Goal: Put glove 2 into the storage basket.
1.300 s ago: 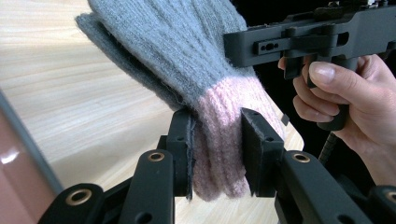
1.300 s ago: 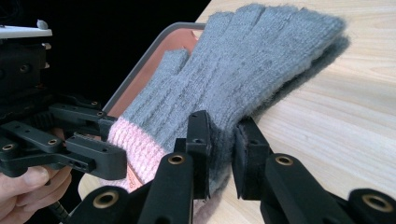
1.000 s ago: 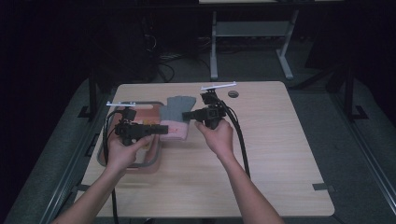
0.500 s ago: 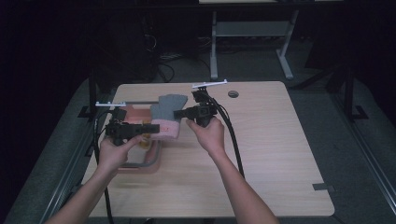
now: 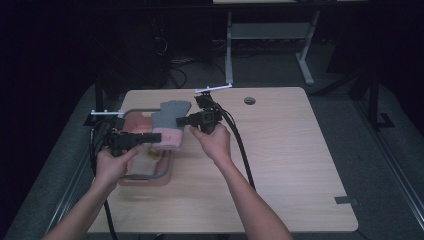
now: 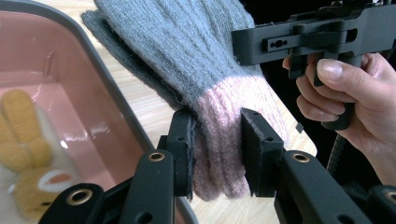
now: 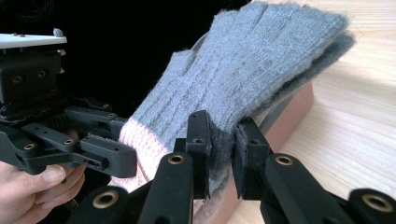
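In the high view we see a knitted glove pair (image 5: 167, 125) held left of the frame's centre, over the near rim of a pink tub (image 5: 145, 176) that sits on the left part of the pale wooden bench (image 5: 290, 165). The gloves lie flat one on the other: a grey body with short blunt finger ends pointing toward the top of the frame, and a soft pink ribbed cuff at the lower end. At the left of that view our left hand-held gripper (image 5: 150, 138) is clenched on the pink cuff; in the left gripper view its two black jaws pinch the cuff (image 6: 224, 140) between them, the wool bulging slightly around the flat pads. There the yarn looks fuzzy and loosely spun, with long ribs running down the grey part (image 6: 187, 51), and the two layers show as separate edges at the upper left. To the left in the same view the tub's glossy pink inside (image 6: 56, 93) and its rounded grey rim sit below the gloves, with a plush toy (image 6: 28, 154) of cream and yellow pile lying in it. Further right in the high view, our right hand-held gripper (image 5: 186, 120) is clenched on the grey part at the gloves' right edge; in the right gripper view its jaws press the doubled grey knit (image 7: 261, 60) just beyond the pink band. The bench surface beside it shows fine, light wood grain, smooth and matte.
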`<state>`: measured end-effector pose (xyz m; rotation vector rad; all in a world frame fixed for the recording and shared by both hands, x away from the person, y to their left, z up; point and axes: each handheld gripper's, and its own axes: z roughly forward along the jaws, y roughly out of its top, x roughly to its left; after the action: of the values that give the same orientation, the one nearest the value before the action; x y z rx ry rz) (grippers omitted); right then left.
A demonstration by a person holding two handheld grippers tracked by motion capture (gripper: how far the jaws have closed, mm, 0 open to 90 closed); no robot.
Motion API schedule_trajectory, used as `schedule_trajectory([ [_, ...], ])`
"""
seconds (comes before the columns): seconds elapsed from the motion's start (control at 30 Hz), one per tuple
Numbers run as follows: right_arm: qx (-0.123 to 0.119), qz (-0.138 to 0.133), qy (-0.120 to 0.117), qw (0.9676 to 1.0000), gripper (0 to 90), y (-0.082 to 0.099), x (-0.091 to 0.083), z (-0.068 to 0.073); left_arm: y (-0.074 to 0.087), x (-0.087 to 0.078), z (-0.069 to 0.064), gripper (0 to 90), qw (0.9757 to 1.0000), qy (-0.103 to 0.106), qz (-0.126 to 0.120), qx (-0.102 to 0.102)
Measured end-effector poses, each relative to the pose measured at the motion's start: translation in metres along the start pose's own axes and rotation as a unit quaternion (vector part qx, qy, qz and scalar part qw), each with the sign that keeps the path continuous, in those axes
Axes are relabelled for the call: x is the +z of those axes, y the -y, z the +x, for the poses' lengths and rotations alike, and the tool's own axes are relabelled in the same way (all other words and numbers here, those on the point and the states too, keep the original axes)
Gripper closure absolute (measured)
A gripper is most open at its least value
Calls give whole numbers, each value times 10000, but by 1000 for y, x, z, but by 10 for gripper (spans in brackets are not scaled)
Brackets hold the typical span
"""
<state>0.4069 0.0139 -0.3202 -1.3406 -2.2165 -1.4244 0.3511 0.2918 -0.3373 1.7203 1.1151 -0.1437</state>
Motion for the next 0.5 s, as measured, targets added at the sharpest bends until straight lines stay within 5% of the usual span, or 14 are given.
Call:
schedule_trajectory([
  [0.5,-84,132,-131,9998,783,-3,27,9,7,-20,16,673,9998,-160,-40,-76],
])
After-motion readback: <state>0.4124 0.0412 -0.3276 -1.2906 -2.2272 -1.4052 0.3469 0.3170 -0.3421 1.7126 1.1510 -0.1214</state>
